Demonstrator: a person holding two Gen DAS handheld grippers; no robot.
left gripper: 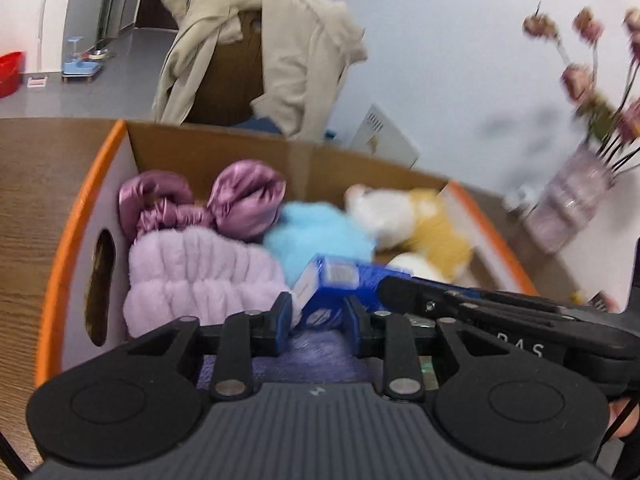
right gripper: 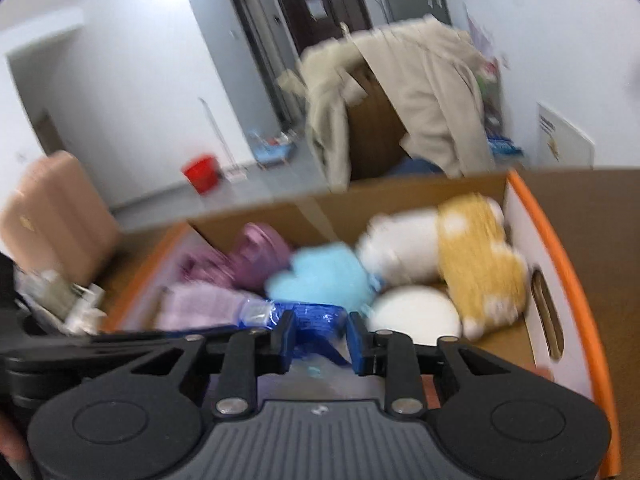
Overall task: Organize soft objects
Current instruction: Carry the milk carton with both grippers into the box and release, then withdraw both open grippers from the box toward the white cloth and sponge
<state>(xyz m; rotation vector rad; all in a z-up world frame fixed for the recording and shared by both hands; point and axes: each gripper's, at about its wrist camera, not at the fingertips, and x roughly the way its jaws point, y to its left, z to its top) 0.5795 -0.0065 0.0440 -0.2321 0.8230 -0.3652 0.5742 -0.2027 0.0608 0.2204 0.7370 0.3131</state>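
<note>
While soft items crowd it, box (left gripper: 92, 184) edges stay exposed.

Domestic interior, living area of a home. Landmark: chair (left gripper: 236, 76) draped with beige coat (left gripper: 288, 60). Behind it, dark entrance door (right gripper: 320, 8); left of it on the floor, red basin (right gripper: 200, 172); right of it, vase of dried flowers (left gripper: 576, 196).

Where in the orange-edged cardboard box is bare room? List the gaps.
Bare floor of the orange-edged cardboard box shows only near its handle-hole wall, beside the yellow and white plush toy and round white pad. The other end is crowded: lilac fluffy headband, purple satin bonnet, light blue fluffy ball.
</note>
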